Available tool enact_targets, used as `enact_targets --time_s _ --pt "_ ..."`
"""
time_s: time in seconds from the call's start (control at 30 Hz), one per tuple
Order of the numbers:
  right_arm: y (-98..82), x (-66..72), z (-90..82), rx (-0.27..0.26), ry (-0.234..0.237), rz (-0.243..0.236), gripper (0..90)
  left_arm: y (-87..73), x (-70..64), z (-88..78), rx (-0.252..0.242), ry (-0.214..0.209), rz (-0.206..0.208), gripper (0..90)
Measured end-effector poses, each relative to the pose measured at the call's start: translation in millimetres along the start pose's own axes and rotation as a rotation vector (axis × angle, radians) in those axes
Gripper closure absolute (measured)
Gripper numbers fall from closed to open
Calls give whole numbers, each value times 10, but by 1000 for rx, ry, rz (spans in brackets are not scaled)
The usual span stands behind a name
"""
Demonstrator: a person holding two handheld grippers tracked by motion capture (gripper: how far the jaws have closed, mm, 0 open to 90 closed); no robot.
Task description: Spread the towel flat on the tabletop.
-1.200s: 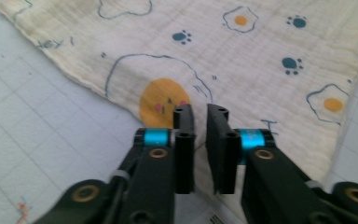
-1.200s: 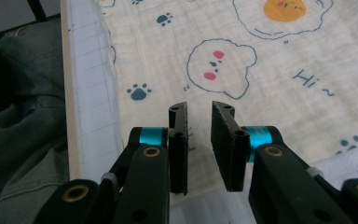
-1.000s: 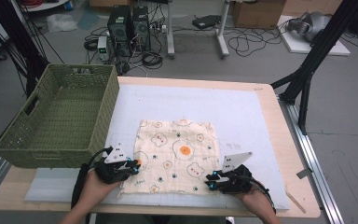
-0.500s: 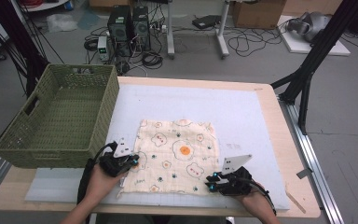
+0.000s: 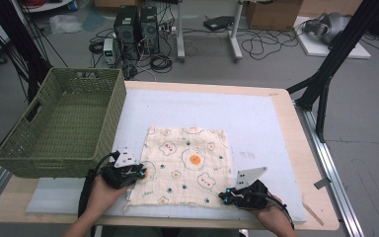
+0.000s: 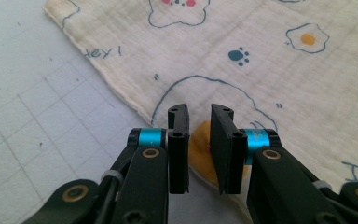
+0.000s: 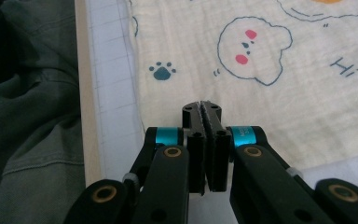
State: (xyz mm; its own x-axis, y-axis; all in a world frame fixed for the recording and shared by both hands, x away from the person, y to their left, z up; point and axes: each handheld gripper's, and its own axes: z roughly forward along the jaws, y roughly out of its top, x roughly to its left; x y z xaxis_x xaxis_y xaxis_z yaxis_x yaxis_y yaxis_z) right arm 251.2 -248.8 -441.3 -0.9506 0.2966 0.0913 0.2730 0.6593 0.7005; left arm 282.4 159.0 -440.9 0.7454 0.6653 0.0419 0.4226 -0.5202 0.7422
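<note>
A green woven rectangular basket (image 5: 61, 123) is seen up and to the left of the left gripper (image 5: 128, 174), on the table's left edge; nothing can be made out inside it.

The left gripper is held at the left edge of a cream muslin cloth printed with bears, fried eggs and paw prints (image 5: 185, 165). In the left gripper view (image 6: 199, 140) its jaws are parted by a narrow gap, having just been opening, and the cloth's hem with an orange patch lies between them without being pressed.

The right gripper (image 5: 232, 196) is set at the cloth's near right corner. In the right gripper view (image 7: 201, 140) its jaws, having just been closing, are brought fully together over the cloth's near edge; whether fabric is pinched cannot be told.

The cloth is spread flat on a white gridded mat (image 5: 256, 123), between the two grippers and stretching away from them.
</note>
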Motion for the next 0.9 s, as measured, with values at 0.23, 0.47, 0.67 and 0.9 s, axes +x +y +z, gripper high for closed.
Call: enact_targets --time_s 0.23,0.47,0.67,0.9 --pt "-59 -1 -106 -17 44 10 887 -44 -30 -87 -2 -15 8 783" --pt "-6 -136 -194 -124 -24 75 728 47 17 -116 -84 -26 -19 725" --pt "60 -305 -189 -182 -78 124 610 109 66 -73 -135 -47 -47 663" --pt "140 -474 -219 -229 -153 153 483 195 112 -55 -206 -60 -66 598"
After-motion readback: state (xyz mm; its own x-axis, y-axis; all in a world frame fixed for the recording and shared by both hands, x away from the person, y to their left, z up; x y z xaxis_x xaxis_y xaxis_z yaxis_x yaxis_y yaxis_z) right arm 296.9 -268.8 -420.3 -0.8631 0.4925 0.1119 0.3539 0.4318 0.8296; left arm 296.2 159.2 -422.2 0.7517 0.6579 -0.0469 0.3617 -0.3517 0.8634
